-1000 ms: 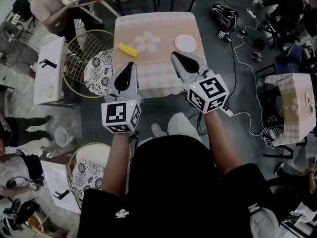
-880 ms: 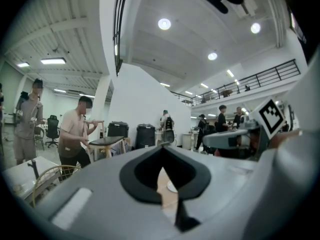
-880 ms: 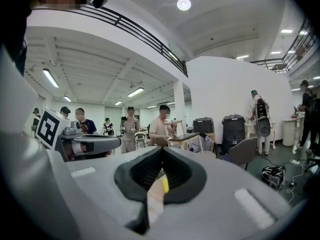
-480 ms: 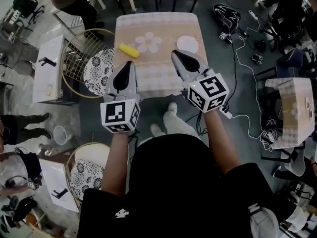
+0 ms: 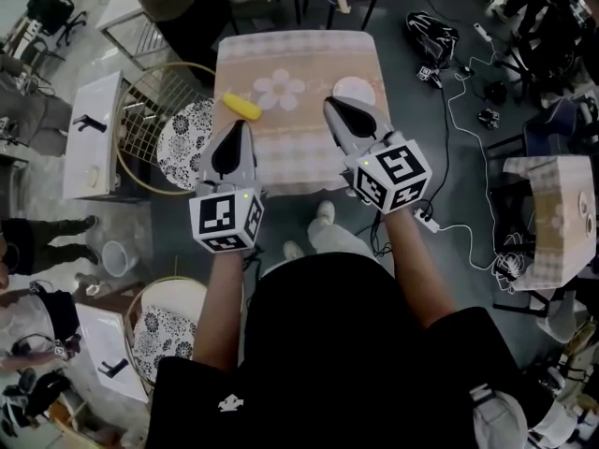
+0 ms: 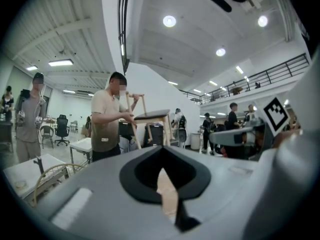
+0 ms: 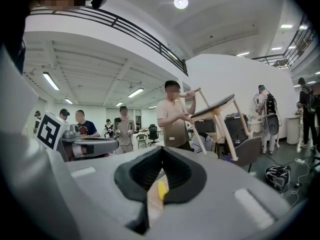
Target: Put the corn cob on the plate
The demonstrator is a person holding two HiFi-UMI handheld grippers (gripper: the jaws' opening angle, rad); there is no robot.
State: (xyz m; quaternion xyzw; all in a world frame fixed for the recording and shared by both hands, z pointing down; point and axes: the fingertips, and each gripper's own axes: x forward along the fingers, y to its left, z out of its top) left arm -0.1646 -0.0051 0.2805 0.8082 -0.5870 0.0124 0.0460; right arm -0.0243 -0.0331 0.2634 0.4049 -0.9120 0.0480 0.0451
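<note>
Head view: left tool (image 5: 244,123), marker cube (image 5: 227,221)

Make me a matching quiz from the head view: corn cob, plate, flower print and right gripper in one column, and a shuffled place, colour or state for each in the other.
Column one
1. corn cob
2. plate
3. flower print
4. right gripper

Column two
A. middle of the table
B. shut and empty
C. yellow, by the table's left edge
D. white, on the table's right side

Pairs: 1-C, 2-D, 3-A, 4-B
</note>
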